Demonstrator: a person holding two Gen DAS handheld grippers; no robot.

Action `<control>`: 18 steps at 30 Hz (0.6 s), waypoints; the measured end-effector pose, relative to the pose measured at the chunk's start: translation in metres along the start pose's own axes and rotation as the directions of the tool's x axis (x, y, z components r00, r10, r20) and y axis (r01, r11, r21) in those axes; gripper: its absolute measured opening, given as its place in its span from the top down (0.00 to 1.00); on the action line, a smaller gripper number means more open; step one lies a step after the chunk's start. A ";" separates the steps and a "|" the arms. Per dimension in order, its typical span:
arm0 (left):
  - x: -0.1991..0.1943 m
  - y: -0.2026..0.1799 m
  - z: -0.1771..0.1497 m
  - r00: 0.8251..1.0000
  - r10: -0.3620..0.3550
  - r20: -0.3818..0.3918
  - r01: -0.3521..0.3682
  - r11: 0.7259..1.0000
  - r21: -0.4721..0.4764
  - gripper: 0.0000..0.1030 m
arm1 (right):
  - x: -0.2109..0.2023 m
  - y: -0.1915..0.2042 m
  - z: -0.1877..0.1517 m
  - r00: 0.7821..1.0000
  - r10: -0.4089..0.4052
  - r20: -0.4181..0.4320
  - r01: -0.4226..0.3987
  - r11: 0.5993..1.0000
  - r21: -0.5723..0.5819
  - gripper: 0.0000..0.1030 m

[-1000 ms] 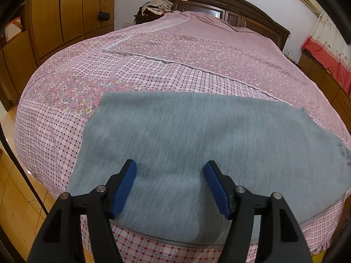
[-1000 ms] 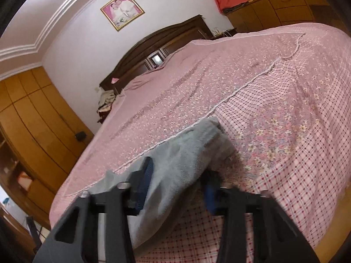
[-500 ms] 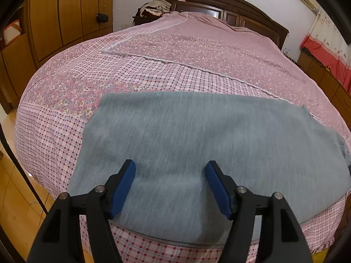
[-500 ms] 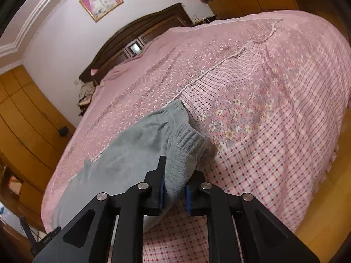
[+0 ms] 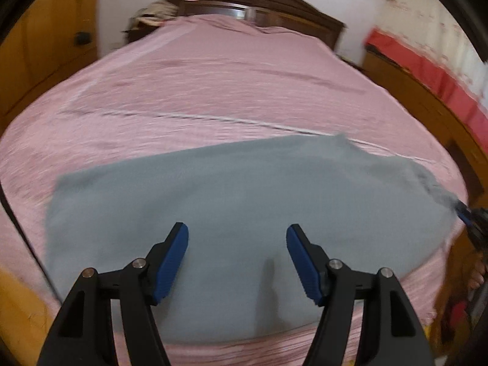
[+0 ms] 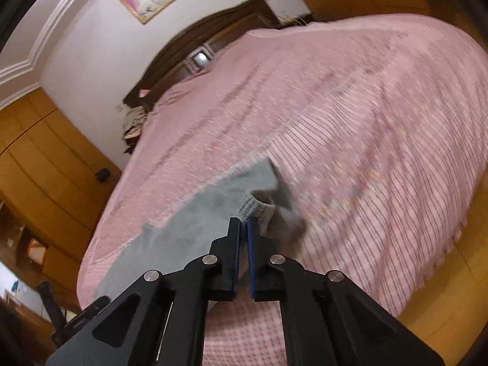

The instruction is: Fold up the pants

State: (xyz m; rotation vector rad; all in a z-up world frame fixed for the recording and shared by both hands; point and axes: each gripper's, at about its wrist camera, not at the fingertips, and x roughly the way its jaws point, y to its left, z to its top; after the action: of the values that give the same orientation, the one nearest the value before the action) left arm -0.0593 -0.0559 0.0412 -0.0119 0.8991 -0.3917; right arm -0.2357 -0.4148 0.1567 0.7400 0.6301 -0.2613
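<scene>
The grey pants [image 5: 238, 201] lie spread across the near part of the pink bed. My left gripper [image 5: 237, 244] is open and empty, hovering over the middle of the pants near the bed's front edge. My right gripper [image 6: 243, 224] is shut on the ribbed cuff end of the pants [image 6: 256, 207] and lifts it a little off the bed; it shows at the right edge of the left wrist view [image 5: 469, 216]. The rest of the pants [image 6: 189, 222] trails away to the left in the right wrist view.
The pink bedspread [image 5: 213, 85] covers a large bed with a dark wooden headboard [image 5: 259, 3]. Wooden wardrobes [image 6: 39, 158] stand on the left and a wooden cabinet with red cloth [image 5: 427, 70] on the right. Wooden floor [image 6: 442, 289] borders the bed.
My right gripper closed on the pants' cuff end and has raised it off the bed. My left gripper stays open and has shifted toward the right over the pants.
</scene>
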 end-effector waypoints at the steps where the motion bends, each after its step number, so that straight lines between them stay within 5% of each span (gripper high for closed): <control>1: 0.004 -0.014 0.004 0.999 -0.039 -0.008 0.039 0.999 0.023 0.32 | -0.001 0.004 0.003 1.000 0.009 0.005 -0.009 1.000 -0.016 0.95; 7: 0.015 -0.095 0.016 0.972 -0.226 -0.057 0.233 0.961 0.149 0.32 | 0.006 0.019 0.012 1.000 0.016 -0.007 -0.017 0.997 -0.080 0.96; 13: 0.021 -0.184 0.021 0.884 -0.448 -0.132 0.468 0.846 0.257 0.32 | 0.015 0.006 0.017 0.998 0.044 -0.037 -0.045 0.999 -0.026 0.96; 18: 0.032 -0.251 0.028 0.814 -0.545 -0.198 0.580 0.748 0.322 0.32 | 0.014 0.003 0.026 0.998 0.049 -0.037 -0.051 0.998 -0.029 0.96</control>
State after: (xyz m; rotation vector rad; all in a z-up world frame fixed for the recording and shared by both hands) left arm -0.1019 -0.3045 0.0776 0.0839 0.8884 -1.1423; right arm -0.2121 -0.4307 0.1649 0.7316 0.6479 -0.1921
